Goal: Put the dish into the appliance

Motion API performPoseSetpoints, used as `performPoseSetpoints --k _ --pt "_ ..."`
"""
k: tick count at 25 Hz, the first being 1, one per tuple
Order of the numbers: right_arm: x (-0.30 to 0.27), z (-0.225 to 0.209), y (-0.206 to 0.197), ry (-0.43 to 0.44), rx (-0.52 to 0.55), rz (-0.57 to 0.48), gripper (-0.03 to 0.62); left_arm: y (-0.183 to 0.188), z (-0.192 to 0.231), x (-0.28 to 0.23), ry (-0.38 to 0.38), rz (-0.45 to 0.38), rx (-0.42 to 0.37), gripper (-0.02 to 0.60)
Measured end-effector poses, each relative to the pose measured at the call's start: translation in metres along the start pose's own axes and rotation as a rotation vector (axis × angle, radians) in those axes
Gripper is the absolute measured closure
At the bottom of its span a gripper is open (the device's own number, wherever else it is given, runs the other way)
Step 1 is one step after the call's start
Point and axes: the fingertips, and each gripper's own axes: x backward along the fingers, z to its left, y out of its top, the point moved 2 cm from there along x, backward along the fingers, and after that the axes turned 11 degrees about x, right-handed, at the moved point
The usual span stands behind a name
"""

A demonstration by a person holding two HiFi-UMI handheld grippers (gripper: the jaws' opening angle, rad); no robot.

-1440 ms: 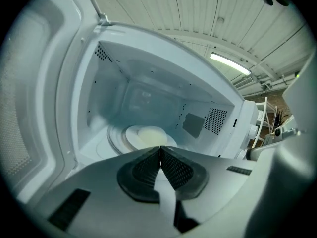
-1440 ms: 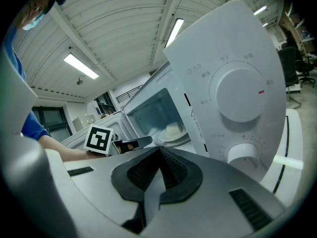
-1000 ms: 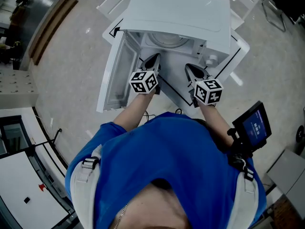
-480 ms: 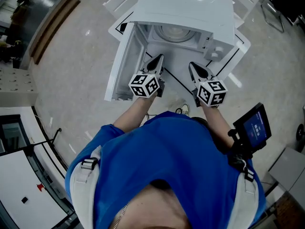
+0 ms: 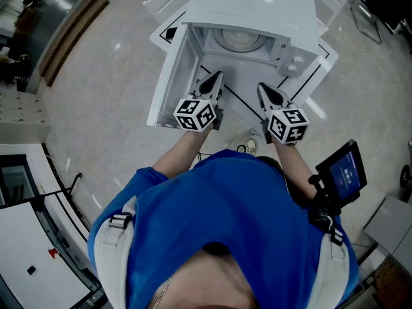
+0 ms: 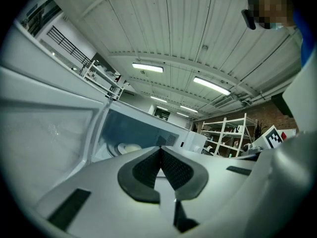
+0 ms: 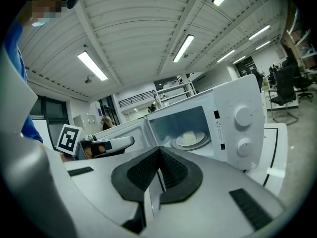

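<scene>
— Where do the tools stand?
— Just in front of the microwave [image 7: 237, 128]. The left gripper [image 6: 160, 155] and right gripper [image 7: 159, 157] are both pinched shut, holding nothing.
— And the dish?
— The dish [image 7: 189, 138] sits inside the microwave. Its door [image 5: 168, 79] stands open, so probably only closing is left.

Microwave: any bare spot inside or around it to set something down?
Inside the white microwave, the pale round dish crowds the cavity floor; only narrow margins by the walls remain. Freer: the white tabletop in front, between the open door and the knob panel, though the left gripper and right gripper hover there.
</scene>
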Motion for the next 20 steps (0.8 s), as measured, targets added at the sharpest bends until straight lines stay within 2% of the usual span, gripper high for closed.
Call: performPoseSetpoints --k 11,20 --pt "0.006 0.031 0.000 0.013 0.026 -0.007 0.594 0.007 -0.007 0.034 -0.020 -0.027 -0.031 0.574" --pt "0.009 0.080 -0.010 0.057 0.038 0.014 0.594 -0.012 -0.012 0.094 -0.012 -0.003 -0.061 0.574"
